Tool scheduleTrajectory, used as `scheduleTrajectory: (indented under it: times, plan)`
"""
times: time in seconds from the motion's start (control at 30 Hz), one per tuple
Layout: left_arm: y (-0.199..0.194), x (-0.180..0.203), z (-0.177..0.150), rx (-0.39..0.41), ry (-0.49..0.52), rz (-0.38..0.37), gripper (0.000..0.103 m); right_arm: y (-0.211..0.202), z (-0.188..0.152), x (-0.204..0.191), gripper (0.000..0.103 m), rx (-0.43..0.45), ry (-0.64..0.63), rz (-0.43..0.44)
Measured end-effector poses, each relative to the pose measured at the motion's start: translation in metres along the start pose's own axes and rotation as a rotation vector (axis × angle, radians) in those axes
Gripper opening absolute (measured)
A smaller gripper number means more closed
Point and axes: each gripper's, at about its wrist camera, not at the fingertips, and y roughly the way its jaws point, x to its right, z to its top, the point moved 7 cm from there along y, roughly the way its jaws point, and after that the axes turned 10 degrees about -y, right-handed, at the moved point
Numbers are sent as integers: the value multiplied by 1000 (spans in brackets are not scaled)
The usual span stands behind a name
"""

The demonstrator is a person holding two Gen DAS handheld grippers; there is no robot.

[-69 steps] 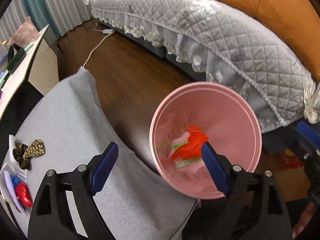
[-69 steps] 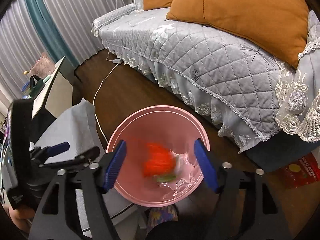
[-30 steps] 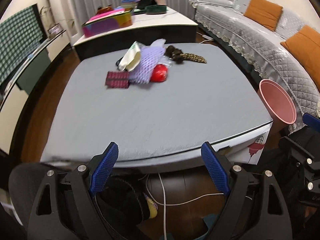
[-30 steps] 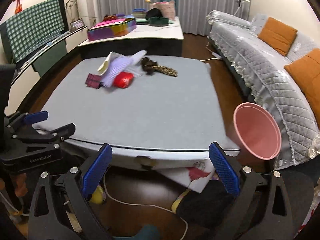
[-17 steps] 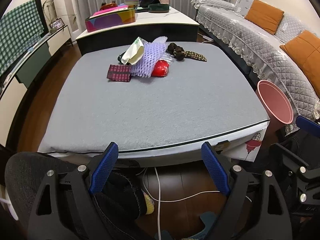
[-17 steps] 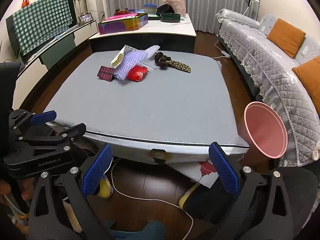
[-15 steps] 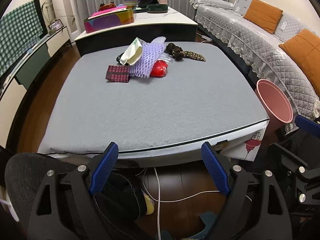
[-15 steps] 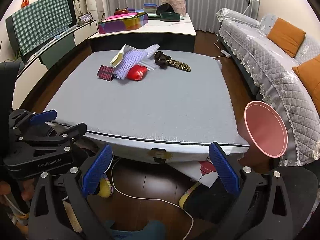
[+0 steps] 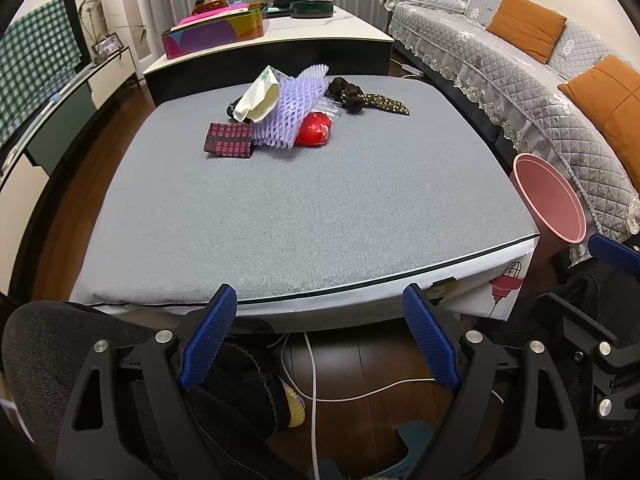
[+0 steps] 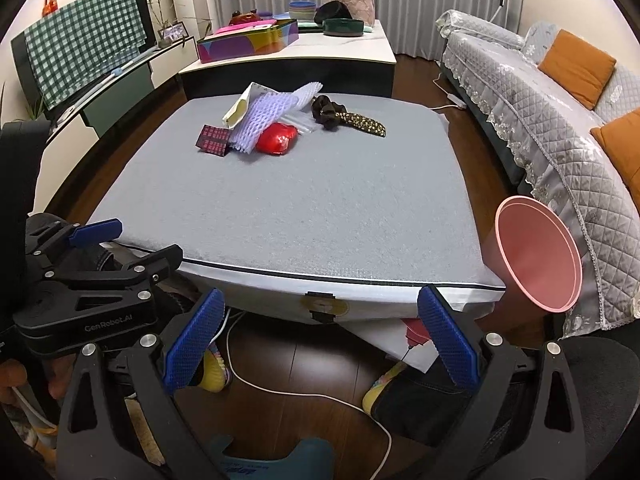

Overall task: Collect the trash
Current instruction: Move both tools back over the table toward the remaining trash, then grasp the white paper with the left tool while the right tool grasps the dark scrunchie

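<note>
A pile of trash lies at the far side of the grey table (image 9: 304, 208): purple foam netting (image 9: 290, 110), a red wrapper (image 9: 316, 133), a dark red packet (image 9: 230, 145) and a white paper carton (image 9: 258, 96). A pink bin (image 9: 550, 200) stands off the table's right edge, also seen as the pink bin (image 10: 538, 254). My left gripper (image 9: 318, 340) is open and empty, held back below the table's near edge. My right gripper (image 10: 316, 344) is open and empty too, low at the near edge. The same pile shows as netting (image 10: 264, 118) and red wrapper (image 10: 278, 138).
A dark scrunchie with a patterned band (image 9: 362, 98) lies right of the pile. A sofa (image 9: 532, 76) with orange cushions runs along the right. A white counter (image 9: 280, 28) with boxes stands behind the table. A white cable (image 9: 320, 376) crosses the floor below.
Both grippers have pulled away from the pink bin, where red trash lay inside, back to the table's near side. Over the last half second almost nothing moves.
</note>
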Motion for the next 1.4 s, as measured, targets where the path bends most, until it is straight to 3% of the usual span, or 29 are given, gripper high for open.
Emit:
scheduleTrajectory:
  times: [0.7, 0.87, 1.07, 1.27, 1.4]
  plan:
    - [17, -20, 34, -14, -49, 28, 82, 23, 9, 19, 96, -31, 49, 10]
    - [18, -25, 69, 12, -65, 31, 82, 29, 29, 33, 96, -12, 48, -10]
    - [27, -29, 133, 80, -69, 70, 82, 45, 78, 59, 96, 33, 14, -64]
    - [64, -32, 197, 73, -106, 73, 82, 90, 138, 84, 96, 35, 30, -40]
    - [101, -33, 229, 59, -119, 100, 82, 141, 177, 94, 96, 31, -2, -52]
